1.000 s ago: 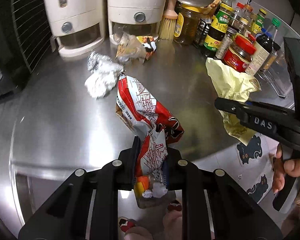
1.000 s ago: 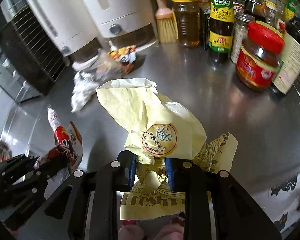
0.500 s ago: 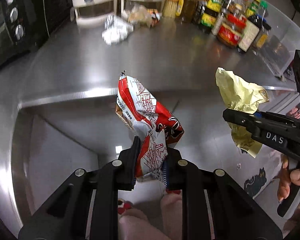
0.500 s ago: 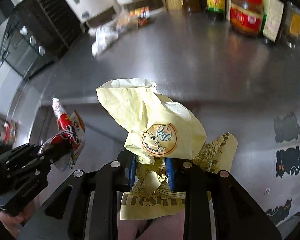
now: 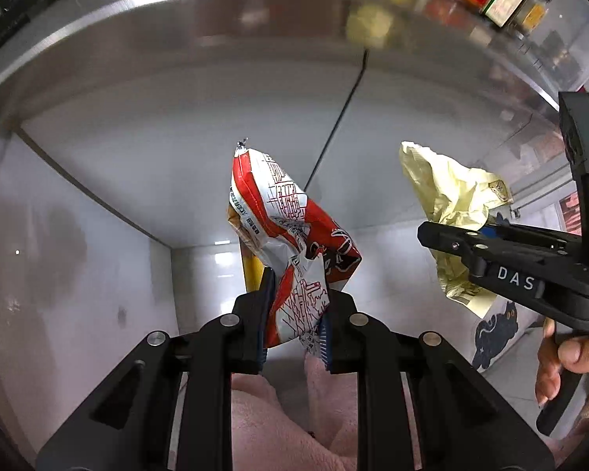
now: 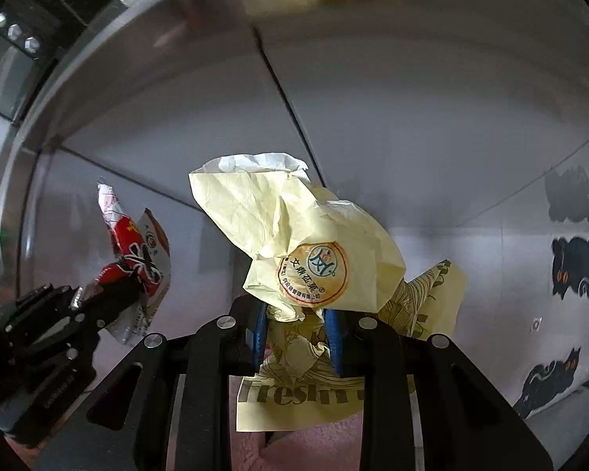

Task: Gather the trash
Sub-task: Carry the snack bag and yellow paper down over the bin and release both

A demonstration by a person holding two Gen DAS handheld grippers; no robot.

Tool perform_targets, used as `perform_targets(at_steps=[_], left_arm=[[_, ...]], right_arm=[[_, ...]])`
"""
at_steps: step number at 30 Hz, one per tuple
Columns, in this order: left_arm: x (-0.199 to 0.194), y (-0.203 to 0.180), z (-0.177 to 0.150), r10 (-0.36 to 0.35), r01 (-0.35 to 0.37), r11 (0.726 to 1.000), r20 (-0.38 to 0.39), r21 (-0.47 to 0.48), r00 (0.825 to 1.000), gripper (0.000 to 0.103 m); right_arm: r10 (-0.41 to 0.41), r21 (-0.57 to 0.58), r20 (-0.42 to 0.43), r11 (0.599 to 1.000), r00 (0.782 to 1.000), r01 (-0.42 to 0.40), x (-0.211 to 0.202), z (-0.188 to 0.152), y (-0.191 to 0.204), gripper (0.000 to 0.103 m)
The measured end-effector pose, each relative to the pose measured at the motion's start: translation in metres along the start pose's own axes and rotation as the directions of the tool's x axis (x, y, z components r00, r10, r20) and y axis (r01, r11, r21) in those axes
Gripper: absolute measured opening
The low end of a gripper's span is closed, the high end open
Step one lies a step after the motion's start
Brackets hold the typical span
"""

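On my right gripper point(image 5: 447, 235), white letters on its black side spell "DAS". The yellow paper bag point(image 6: 294, 243) in my right jaws carries a round orange-ringed seal with a green emblem and Chinese characters too small for me to make out, and its lower flap shows brown letters reading "fresh", the rest cut off by my jaws. The red and white snack wrapper point(image 5: 290, 243) in my left jaws is printed with Chinese text and line drawings, which I cannot read.
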State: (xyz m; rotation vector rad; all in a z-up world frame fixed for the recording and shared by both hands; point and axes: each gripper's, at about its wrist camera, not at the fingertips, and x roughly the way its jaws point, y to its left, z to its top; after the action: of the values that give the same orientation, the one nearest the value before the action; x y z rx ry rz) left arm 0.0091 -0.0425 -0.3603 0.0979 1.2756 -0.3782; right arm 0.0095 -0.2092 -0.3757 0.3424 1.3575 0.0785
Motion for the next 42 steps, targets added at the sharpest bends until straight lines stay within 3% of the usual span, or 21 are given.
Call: perform_targets(at_steps=[7, 15, 29, 32, 36, 38, 42], left_arm=[[0.051, 0.005, 0.007, 0.010, -0.010, 1.000, -0.031, 0.002, 0.999, 0.019], [0.088, 0.017, 0.005, 0.018, -0.017, 1.000, -0.040, 0.007, 0.999, 0.019], [0.137, 0.022, 0.005, -0.003, 0.002, 1.000, -0.124, -0.010, 0.992, 0.021], [0.142, 0.024, 0.005, -0.004, 0.002, 1.000, -0.137, -0.013, 0.991, 0.025], [0.147, 0.026, 0.007, -0.001, -0.003, 1.000, -0.145, -0.029, 0.989, 0.032], [0.145, 0.027, 0.008, -0.001, -0.004, 0.999, -0.144, -0.033, 0.990, 0.034], [0.142, 0.028, 0.009, 0.011, -0.015, 0.999, -0.140, -0.029, 0.990, 0.054]], right_arm=[[-0.001, 0.041, -0.038, 0.999, 0.999, 0.003, 0.047, 0.001, -0.013, 0.026], [-0.007, 0.050, -0.070, 0.999, 0.998, 0.010, 0.091, 0.011, -0.025, 0.026], [0.003, 0.107, -0.124, 0.994, 0.992, 0.010, 0.141, 0.022, -0.029, 0.030], [0.009, 0.111, -0.133, 0.994, 0.991, 0.006, 0.145, 0.027, -0.028, 0.035], [0.004, 0.111, -0.142, 0.994, 0.990, 0.012, 0.148, 0.029, -0.026, 0.053], [0.003, 0.110, -0.140, 0.994, 0.990, 0.013, 0.144, 0.032, -0.027, 0.053], [-0.006, 0.110, -0.137, 0.994, 0.990, 0.021, 0.140, 0.039, -0.020, 0.059]])
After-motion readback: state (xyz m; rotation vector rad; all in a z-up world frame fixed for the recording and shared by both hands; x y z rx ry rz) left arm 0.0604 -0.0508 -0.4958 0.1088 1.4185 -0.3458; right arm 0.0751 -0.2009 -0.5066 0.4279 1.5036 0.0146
